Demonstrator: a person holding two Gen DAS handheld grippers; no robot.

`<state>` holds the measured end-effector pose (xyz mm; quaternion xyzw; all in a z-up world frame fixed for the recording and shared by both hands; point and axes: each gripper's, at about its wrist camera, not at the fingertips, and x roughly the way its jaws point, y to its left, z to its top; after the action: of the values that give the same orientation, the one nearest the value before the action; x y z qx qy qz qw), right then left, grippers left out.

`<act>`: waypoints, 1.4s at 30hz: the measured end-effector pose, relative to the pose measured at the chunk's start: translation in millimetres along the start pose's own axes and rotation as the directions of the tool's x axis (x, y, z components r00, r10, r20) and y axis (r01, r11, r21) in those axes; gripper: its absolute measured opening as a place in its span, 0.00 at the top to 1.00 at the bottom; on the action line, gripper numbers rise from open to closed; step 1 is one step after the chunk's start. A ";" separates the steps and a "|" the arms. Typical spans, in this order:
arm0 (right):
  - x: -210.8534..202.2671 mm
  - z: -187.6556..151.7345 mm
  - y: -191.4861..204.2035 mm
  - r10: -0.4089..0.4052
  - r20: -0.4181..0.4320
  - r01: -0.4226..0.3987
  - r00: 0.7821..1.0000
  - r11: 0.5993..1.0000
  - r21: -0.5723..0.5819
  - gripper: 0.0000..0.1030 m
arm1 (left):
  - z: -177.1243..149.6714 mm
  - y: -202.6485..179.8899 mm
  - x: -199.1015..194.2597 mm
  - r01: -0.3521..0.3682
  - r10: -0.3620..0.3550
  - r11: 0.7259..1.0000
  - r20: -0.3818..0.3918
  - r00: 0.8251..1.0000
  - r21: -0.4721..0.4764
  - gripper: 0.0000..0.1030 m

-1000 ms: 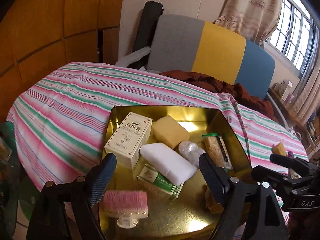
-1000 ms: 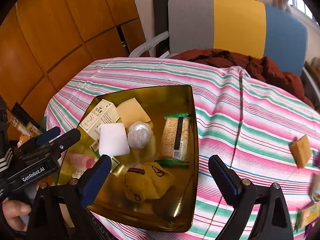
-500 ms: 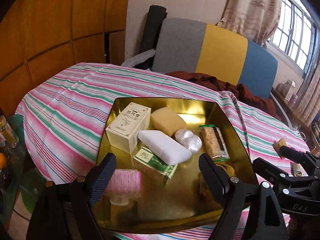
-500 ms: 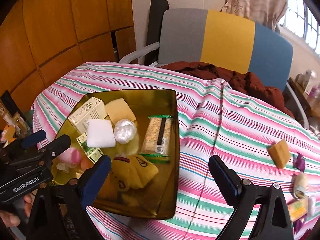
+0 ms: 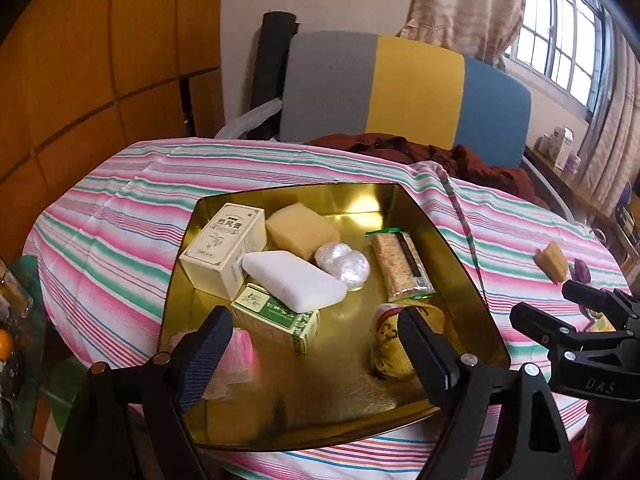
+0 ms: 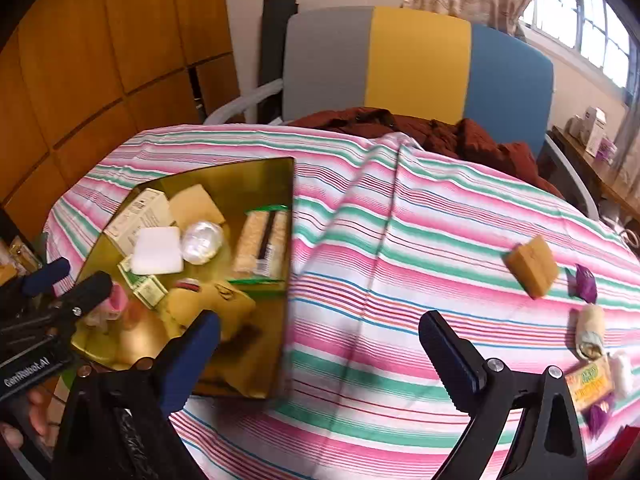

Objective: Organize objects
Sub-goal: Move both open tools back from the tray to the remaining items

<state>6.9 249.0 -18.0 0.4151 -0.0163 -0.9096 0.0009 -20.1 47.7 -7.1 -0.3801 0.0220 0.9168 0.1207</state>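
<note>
A gold tray (image 5: 360,196) (image 6: 286,248) sits on the striped tablecloth, holding a cream box (image 5: 224,248), a tan sponge (image 5: 302,230), a white block (image 5: 294,280), a clear wrapped ball (image 5: 342,262), a cracker pack (image 5: 400,266), a green box (image 5: 276,316), a pink item (image 5: 240,356) and a yellow plush (image 5: 390,344). My left gripper (image 5: 312,352) hangs open over the tray's near side, holding nothing. My right gripper (image 6: 320,352) is open above bare cloth right of the tray. On the cloth at right lie another tan sponge (image 6: 532,266), a purple wrapper (image 6: 584,282) and small packets (image 6: 592,376).
A grey, yellow and blue chair (image 5: 404,92) stands behind the table with a brown garment (image 6: 420,128) on it. Wooden panels (image 5: 100,60) line the left wall. A window (image 5: 568,40) is at the right. A glass side table (image 5: 12,320) sits at the left.
Both grippers have pulled back and upward from the tray. The right gripper has swung to the right, bringing the loose items on the cloth into view.
</note>
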 end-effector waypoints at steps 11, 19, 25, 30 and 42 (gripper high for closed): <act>-2.4 -21.4 -76.0 -0.103 -0.080 0.112 0.991 0.987 0.119 0.03 | -0.5 -21.1 -4.1 0.129 -0.130 0.989 0.015 0.991 0.072 0.16; -47.5 -31.7 -198.2 -0.268 -0.071 0.276 0.961 0.896 0.347 0.02 | 4.1 -55.1 -0.3 0.244 -0.239 0.960 -0.052 0.970 0.136 0.18; -79.6 -62.4 -299.0 -0.341 -0.080 0.309 0.937 0.696 0.648 0.00 | 11.4 -96.4 -2.6 0.386 -0.374 0.902 -0.096 0.922 0.195 0.18; -91.8 -93.0 -345.9 -0.264 0.045 0.106 0.963 0.530 0.841 0.00 | 10.5 -146.7 1.0 0.421 -0.396 0.854 -0.143 0.907 0.307 0.18; -103.3 -100.9 -342.0 -0.231 0.214 -0.058 0.949 0.539 0.840 0.00 | -12.4 -277.1 28.9 0.598 -0.542 0.589 -0.284 0.791 0.543 0.18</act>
<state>154.8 589.5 -16.5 0.2223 -0.4279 -0.8411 -0.2452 34.8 320.8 -21.9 -0.3470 0.1971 0.7539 0.5219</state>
